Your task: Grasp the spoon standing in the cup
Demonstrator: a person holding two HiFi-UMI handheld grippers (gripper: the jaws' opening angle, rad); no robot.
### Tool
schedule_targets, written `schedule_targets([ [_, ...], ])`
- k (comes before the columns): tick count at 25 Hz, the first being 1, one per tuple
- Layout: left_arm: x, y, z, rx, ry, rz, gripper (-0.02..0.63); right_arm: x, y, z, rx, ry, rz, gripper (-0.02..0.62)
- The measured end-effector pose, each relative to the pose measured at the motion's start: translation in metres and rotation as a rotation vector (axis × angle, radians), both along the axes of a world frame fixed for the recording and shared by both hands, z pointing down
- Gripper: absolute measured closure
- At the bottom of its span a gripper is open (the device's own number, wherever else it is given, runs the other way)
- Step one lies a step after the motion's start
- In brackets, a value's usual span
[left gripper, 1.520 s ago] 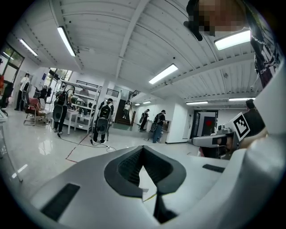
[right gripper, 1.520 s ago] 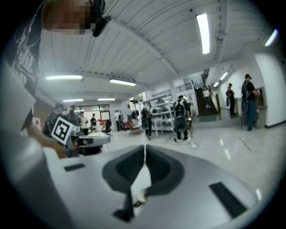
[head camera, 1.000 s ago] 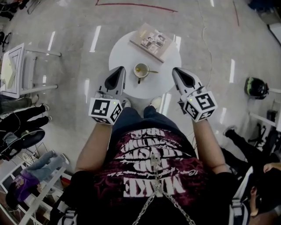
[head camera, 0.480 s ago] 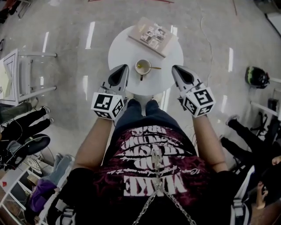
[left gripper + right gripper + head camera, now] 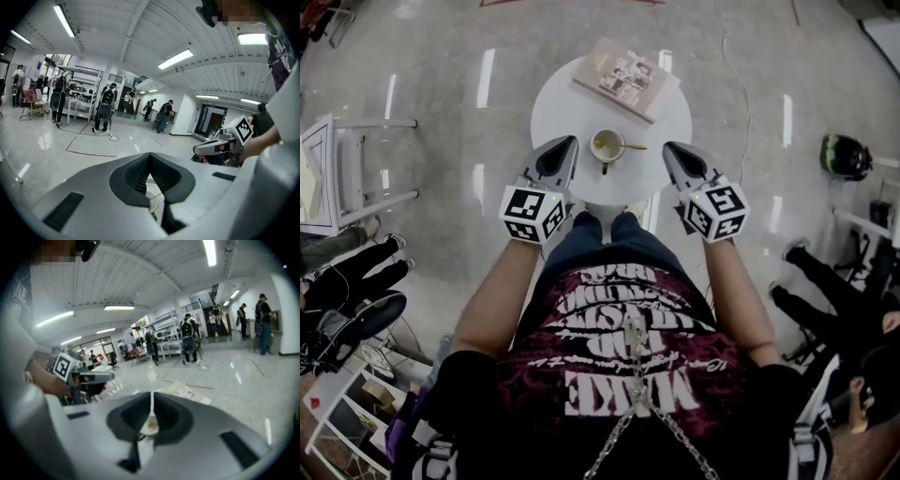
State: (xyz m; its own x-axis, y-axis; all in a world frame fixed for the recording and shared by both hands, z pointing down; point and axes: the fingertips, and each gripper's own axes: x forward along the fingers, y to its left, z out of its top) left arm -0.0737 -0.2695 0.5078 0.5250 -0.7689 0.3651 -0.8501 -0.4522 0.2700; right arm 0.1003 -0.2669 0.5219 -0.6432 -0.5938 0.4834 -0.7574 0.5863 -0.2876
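Nearest the camera is the person's torso in a dark printed shirt, with both forearms stretched forward. The left gripper (image 5: 564, 142), grey with a marker cube at its back, hovers over the near-left edge of the round white table (image 5: 572, 108). Its own view shows the dark ribbed pads meeting at the tips, so the jaws are closed, with nothing between them. The right gripper (image 5: 667, 147) mirrors it over the near-right edge. Its jaws are likewise drawn together to a thin slit and hold nothing.

Between the two grippers, a little farther in and near the middle of the table, stands the small pale ceramic cup (image 5: 605, 145), its handle turned toward the near edge. The slim gold-coloured spoon (image 5: 630, 147) rests in it, with its stem leaning out over the rim toward the table's right edge. Neither gripper touches the cup or the spoon; each sits just beside the cup, clear of it. On the table's far edge lies a tan hardback book (image 5: 626, 79) with small pictures on its cover, well apart from the cup.

The grasp has not begun. So far the grippers are only lined up on either side of the cup. One pair of jaws has yet to open, come over the spoon's stem and close on it. Since the stem points right, the right gripper looks better placed for that.
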Motion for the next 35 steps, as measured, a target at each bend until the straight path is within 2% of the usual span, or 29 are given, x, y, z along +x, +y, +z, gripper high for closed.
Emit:
schedule_targets([
  [5,0.002,-0.002,0.01,-0.004,-0.001,0.035,0.581,0.001,0.004,0.042,-0.062,0.031,-0.009,0.56],
  [15,-0.002,0.0,0.038,-0.056,-0.008,0.021,0.581,-0.003,0.01,0.112,-0.206,0.116,-0.064,0.557],
  [16,-0.002,0.001,0.039,-0.059,-0.009,0.02,0.581,-0.004,0.011,0.12,-0.22,0.129,-0.074,0.552],
  [18,-0.002,0.002,0.041,-0.063,-0.012,0.016,0.581,-0.007,0.013,0.135,-0.239,0.163,-0.101,0.493],
  [20,-0.004,0.003,0.043,-0.064,-0.02,0.011,0.581,-0.009,0.013,0.147,-0.253,0.185,-0.115,0.48],
  [27,-0.015,-0.001,0.038,-0.049,-0.038,-0.009,0.581,-0.01,0.006,0.18,-0.347,0.179,-0.079,0.48],
  [35,-0.021,-0.006,0.032,-0.043,-0.057,-0.021,0.581,-0.02,0.004,0.198,-0.386,0.18,-0.128,0.477],
])
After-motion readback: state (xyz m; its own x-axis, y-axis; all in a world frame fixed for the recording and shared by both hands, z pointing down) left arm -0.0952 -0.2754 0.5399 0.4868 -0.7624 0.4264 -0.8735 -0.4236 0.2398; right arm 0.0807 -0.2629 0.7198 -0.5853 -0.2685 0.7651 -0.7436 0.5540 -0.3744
